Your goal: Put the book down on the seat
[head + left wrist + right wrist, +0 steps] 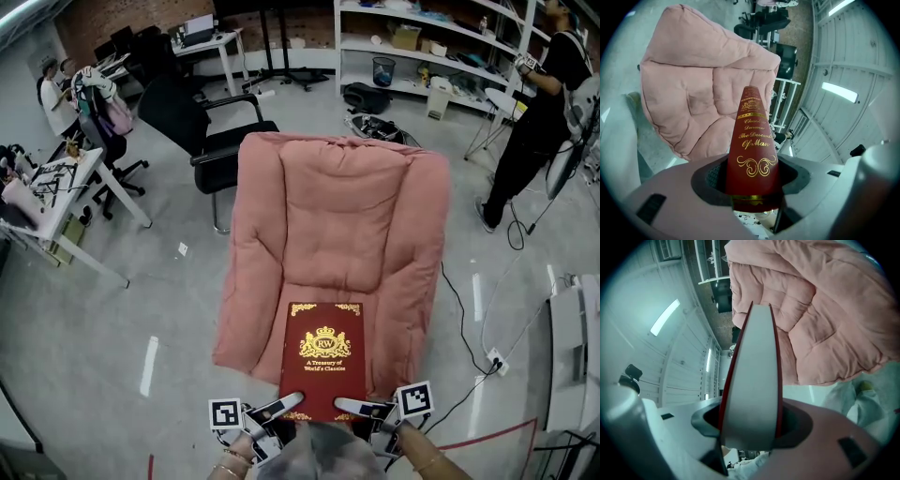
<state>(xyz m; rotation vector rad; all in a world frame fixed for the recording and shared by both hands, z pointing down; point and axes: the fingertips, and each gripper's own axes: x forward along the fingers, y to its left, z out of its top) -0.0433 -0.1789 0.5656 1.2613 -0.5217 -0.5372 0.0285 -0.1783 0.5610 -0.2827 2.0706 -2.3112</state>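
Note:
A dark red book (pixel 324 358) with gold lettering is held flat, cover up, over the front of the seat of a pink cushioned armchair (pixel 342 216). My left gripper (pixel 281 407) is shut on the book's near left corner; my right gripper (pixel 358 407) is shut on its near right corner. In the left gripper view the book's red spine (pixel 752 150) stands between the jaws, the armchair (pixel 693 93) behind it. The right gripper view looks along the book's white page edge (pixel 752 385), clamped between the jaws, with the armchair (pixel 825 319) beyond.
A black office chair (pixel 202 136) stands behind the armchair's left side. White desks (pixel 66 197) line the left, shelving (pixel 431 47) runs along the back. A person in black (pixel 539 112) stands at the right. Cables (pixel 469 319) cross the floor by the armchair's right side.

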